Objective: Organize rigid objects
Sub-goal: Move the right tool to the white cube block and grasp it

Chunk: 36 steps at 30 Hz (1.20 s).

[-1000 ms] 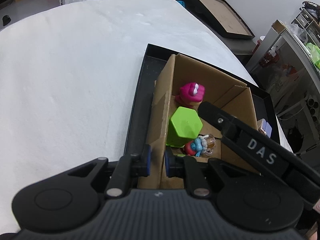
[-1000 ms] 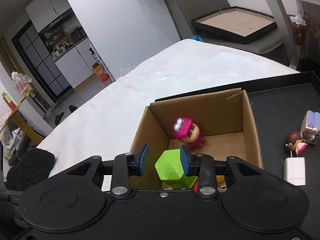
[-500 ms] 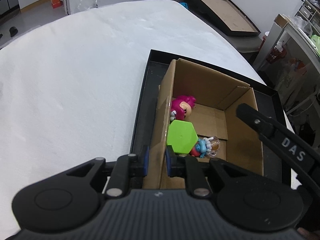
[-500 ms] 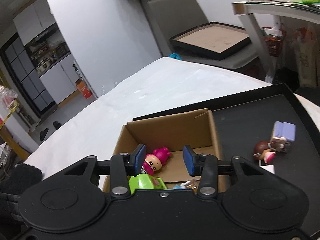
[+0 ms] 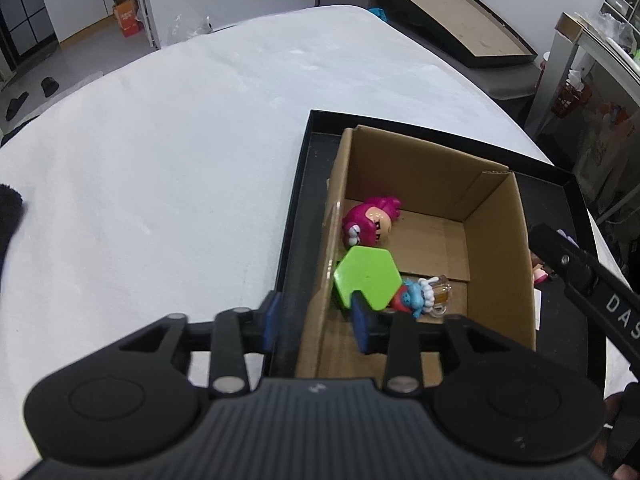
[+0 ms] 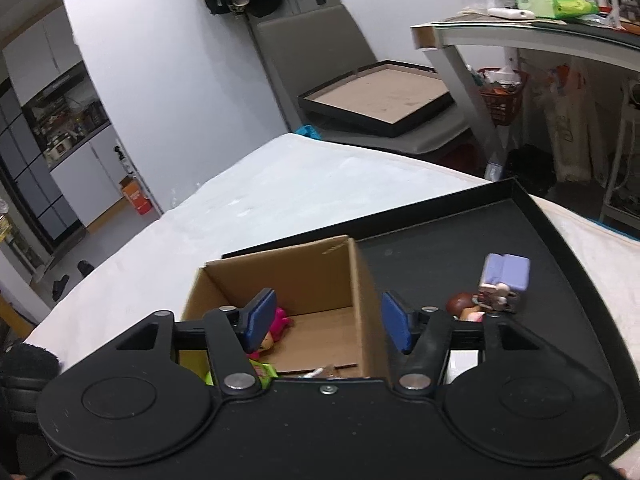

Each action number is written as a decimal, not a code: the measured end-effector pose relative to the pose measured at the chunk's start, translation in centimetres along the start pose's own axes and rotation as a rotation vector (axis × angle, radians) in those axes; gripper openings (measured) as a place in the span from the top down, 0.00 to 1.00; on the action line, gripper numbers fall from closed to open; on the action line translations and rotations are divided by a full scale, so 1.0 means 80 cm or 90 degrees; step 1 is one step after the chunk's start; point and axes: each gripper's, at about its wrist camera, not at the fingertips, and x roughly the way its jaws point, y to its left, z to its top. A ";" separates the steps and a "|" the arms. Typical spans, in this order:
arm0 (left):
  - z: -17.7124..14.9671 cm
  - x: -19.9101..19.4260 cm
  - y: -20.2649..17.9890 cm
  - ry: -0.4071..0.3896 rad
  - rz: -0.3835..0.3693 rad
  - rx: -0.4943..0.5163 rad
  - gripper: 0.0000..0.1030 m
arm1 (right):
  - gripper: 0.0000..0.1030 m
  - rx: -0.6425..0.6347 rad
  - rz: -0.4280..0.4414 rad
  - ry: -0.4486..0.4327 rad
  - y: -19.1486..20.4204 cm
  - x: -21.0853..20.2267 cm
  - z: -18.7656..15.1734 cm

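The green block (image 5: 367,276) now lies in the box (image 5: 496,248), dropped by the right claw (image 6: 327,322), now wide apart; the left claw (image 5: 316,322), apart too, has let go of the box's near-left wall

Your right gripper (image 6: 328,326), its blue pads spread wide, hovers over a cardboard box (image 6: 320,276) on a black tray (image 6: 560,240), with a pink figurine (image 6: 278,322) inside.

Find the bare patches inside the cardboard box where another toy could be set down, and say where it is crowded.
Inside the cardboard box, the floor toward the far and right walls is bare, past the pink figure. The near-left corner is crowded: the green hexagon block and the blue figure lie together, and one finger of the left hand-held gripper reaches in there.
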 end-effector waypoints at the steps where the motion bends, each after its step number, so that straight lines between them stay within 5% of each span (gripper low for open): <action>1: 0.000 -0.001 -0.003 -0.001 0.004 0.004 0.55 | 0.41 0.001 -0.008 0.000 -0.003 -0.001 0.000; 11: -0.001 -0.003 -0.028 0.001 0.043 0.018 0.35 | 0.40 0.019 -0.041 0.037 -0.037 0.001 -0.005; 15: 0.000 0.000 -0.035 0.007 0.059 0.020 0.32 | 0.32 0.029 -0.054 0.036 -0.048 -0.002 -0.007; 36: 0.012 0.018 -0.059 0.025 0.114 0.036 0.30 | 0.31 0.035 -0.154 0.103 -0.101 0.054 -0.025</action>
